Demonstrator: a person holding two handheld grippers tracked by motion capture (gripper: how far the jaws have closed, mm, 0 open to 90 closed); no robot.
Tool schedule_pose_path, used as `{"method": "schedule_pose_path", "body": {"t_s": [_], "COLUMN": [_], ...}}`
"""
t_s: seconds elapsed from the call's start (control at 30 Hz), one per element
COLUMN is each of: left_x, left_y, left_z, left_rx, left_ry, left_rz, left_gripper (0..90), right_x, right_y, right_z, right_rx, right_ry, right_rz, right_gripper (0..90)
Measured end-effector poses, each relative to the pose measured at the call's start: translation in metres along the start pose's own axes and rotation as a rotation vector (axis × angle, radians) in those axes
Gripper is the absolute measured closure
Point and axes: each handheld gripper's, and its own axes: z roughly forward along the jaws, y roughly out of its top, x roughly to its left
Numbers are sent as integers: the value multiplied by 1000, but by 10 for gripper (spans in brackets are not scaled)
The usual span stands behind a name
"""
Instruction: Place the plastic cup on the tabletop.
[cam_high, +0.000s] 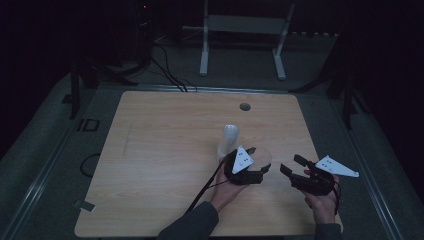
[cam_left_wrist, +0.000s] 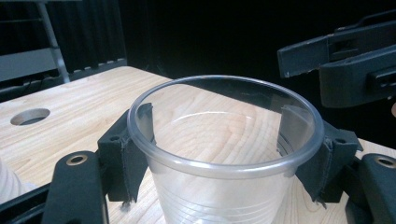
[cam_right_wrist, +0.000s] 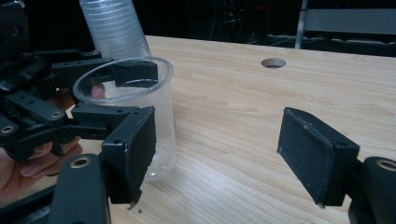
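The left tool (cam_left_wrist: 224, 154) squeezes a clear cup (cam_left_wrist: 224, 186) that stands upright on the counter (cam_high: 165, 165). The right tool (cam_right_wrist: 224, 154) waits wide open with nothing in it, just beside the cup. The left hand is nearer.

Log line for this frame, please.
left claw: shut on clear cup | right claw: open, beside cup | cup stack: behind
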Motion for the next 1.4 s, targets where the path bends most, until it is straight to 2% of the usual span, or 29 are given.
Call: {"method": "schedule_pose_path", "body": {"t_s": [1.4], "left_x": [5], "left_y": [-20], "left_z": [12], "left_rx": [44], "left_ry": [2], "left_rz": [-22], "left_gripper": [270], "right_x": [-1], "right_y": [-1], "right_z": [0], "right_rx": [0], "right_ry": [-1], "right_rz": [2], "right_gripper": [277]}}
